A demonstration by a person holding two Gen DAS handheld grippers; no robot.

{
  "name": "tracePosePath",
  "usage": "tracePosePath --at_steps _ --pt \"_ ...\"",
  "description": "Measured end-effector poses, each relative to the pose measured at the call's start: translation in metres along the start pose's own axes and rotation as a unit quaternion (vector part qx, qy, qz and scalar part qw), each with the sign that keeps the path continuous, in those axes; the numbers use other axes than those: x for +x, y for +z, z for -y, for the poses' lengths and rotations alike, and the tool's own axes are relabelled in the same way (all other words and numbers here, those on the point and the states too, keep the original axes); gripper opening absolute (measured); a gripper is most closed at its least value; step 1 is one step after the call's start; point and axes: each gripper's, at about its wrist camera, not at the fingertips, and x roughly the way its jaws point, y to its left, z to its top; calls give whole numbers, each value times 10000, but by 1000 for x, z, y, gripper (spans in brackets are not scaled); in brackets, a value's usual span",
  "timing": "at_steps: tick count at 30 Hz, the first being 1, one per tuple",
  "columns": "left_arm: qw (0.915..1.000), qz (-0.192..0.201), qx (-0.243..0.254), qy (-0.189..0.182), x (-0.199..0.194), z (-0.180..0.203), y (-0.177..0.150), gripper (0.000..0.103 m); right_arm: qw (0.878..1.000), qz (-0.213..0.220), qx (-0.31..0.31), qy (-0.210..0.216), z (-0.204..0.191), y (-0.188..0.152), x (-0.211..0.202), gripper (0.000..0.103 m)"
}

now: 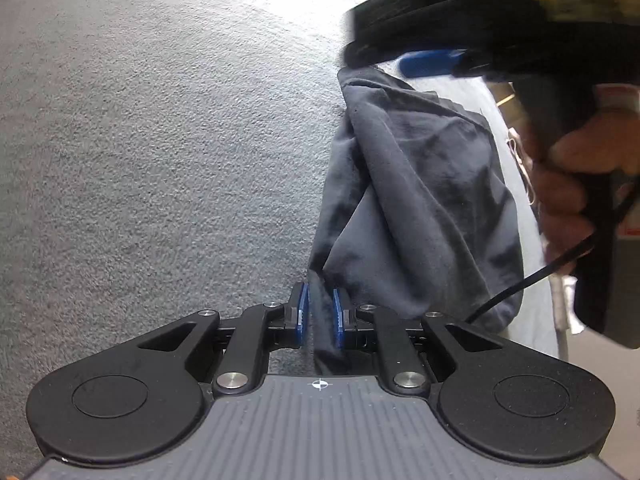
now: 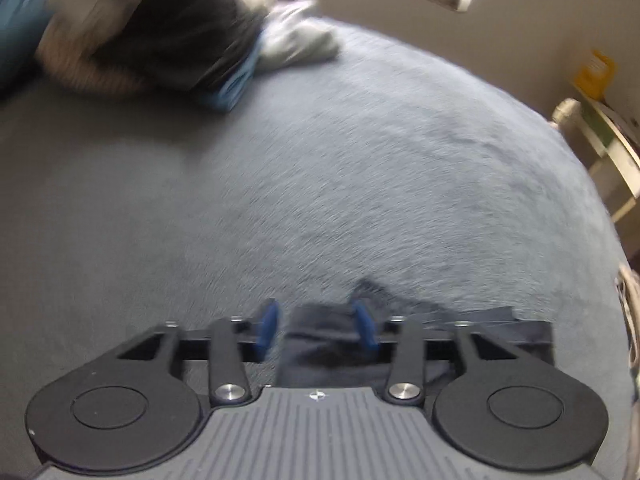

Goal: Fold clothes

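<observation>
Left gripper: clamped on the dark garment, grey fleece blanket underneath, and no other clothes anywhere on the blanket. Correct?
Not quite: the right wrist view shows a pile of clothes at the blanket's far edge. The rest holds: the left gripper is clamped on the dark garment.

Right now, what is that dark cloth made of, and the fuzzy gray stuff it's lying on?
The dark cloth looks like soft, matte knit fabric, maybe cotton jersey: it drapes in loose folds with no shine. The gray surface looks like plush fleece or short-pile carpet: a nubby, fuzzy texture shows. I can't tell which for sure.
</observation>
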Motion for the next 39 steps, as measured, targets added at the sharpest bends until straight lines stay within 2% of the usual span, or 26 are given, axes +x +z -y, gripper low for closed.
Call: tracePosePath --at_steps 3,4,5,8,11,16,22,24,26,29,32,34,37,39 --pt "10000 2 14 -22 -2 0 -2 12 9987 -288 -290 -305 -14 -5 21 48" --pt "10000 4 19 -29 -3 1 -3 12 9982 -328 -249 -443 -12 -5 26 44" --pt "10000 4 20 -34 -4 1 -4 12 9981 -337 -135 -495 -8 -5 28 34" --pt "10000 -6 -6 -47 -7 0 -5 12 9979 -235 389 -460 8 -5 21 11" --pt "10000 -25 -52 -72 -9 -1 -4 12 9947 28 925 -450 23 -4 7 7" --pt "9998 -69 -139 -120 -13 -3 -3 12 9836 470 1672 -489 43 -1 -12 7" --pt "9994 -104 -297 -128 -15 -5 -5 12 9825 284 1807 -345 45 5 14 9" --pt "9993 -99 -338 -114 -18 -6 -5 12 9787 227 2040 -89 48 1 23 17" --pt "9991 -80 -410 -105 -22 -8 -7 15 9729 276 2284 215 57 -3 28 38" --pt "9976 -16 -688 -92 -31 -14 -10 23 9582 628 2755 450 81 -10 13 47" --pt "9970 237 -735 32 -44 -13 -10 31 9408 1024 3186 537 119 -22 -14 47" --pt "9964 447 -699 159 -54 -11 -9 33 9348 1256 3301 382 148 -35 -34 46" --pt "9943 733 -684 357 -70 -21 3 33 9368 1358 3222 112 193 -62 -54 41" --pt "9929 881 -666 434 -64 -15 25 33 9433 1302 3051 82 214 -78 -59 36"
